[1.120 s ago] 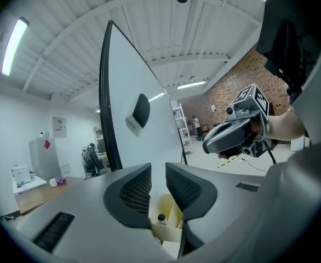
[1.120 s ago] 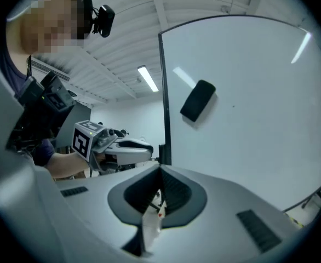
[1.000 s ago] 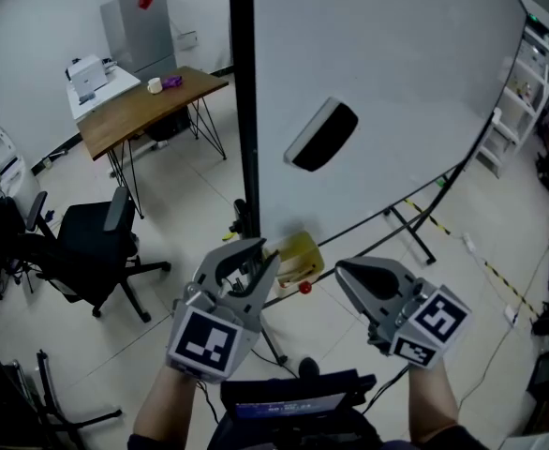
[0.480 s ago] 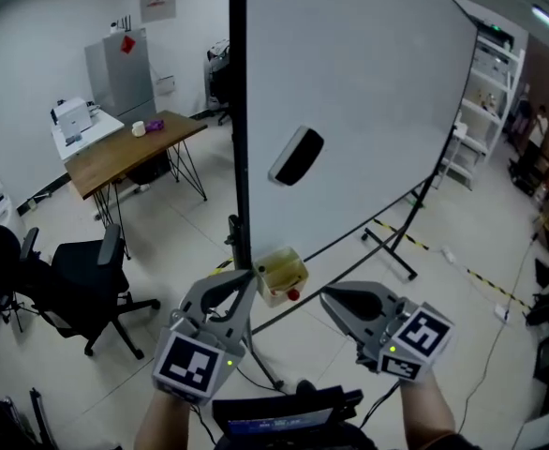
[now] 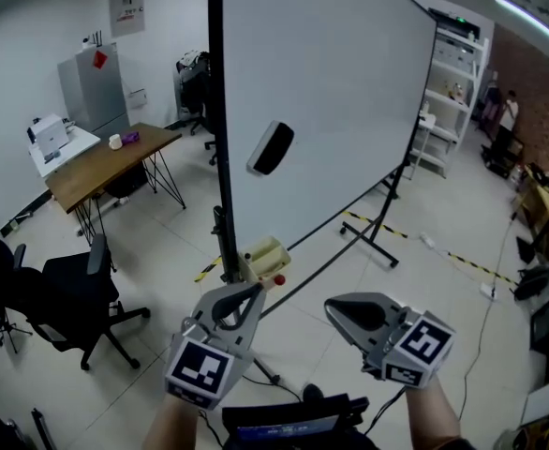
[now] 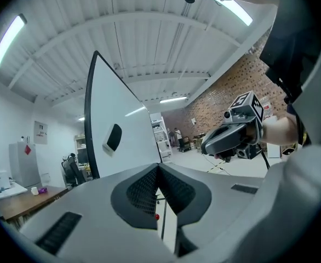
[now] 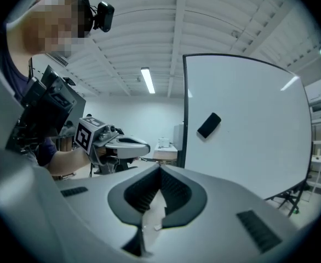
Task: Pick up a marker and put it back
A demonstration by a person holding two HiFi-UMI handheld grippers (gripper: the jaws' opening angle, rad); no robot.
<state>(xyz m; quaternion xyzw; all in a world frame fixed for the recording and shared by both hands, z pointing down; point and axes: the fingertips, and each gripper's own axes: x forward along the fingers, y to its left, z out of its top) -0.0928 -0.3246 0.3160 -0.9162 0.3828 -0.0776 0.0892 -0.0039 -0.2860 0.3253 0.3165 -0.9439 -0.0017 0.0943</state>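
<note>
A pale yellow marker holder [image 5: 263,253] hangs on the whiteboard's black post, with a red marker tip [image 5: 278,279] showing at its lower right. My left gripper [image 5: 253,293] sits just below the holder, jaws shut with nothing between them. In the left gripper view its tips [image 6: 159,166] meet, and a small red dot [image 6: 156,216] shows through the gap beneath. My right gripper [image 5: 334,308] is off to the right, apart from the holder, also shut and empty. Its tips [image 7: 160,169] meet in the right gripper view.
The big whiteboard [image 5: 349,101] on a black stand carries a black eraser [image 5: 270,147]. Its legs [image 5: 373,242] spread over the tiled floor. A wooden desk [image 5: 106,162] and a black office chair [image 5: 64,289] stand to the left, and shelves [image 5: 448,92] at the back right.
The left jaws have gone from partly open to shut. The head view has lifted, so the whiteboard and holder sit further up and away from both grippers.
</note>
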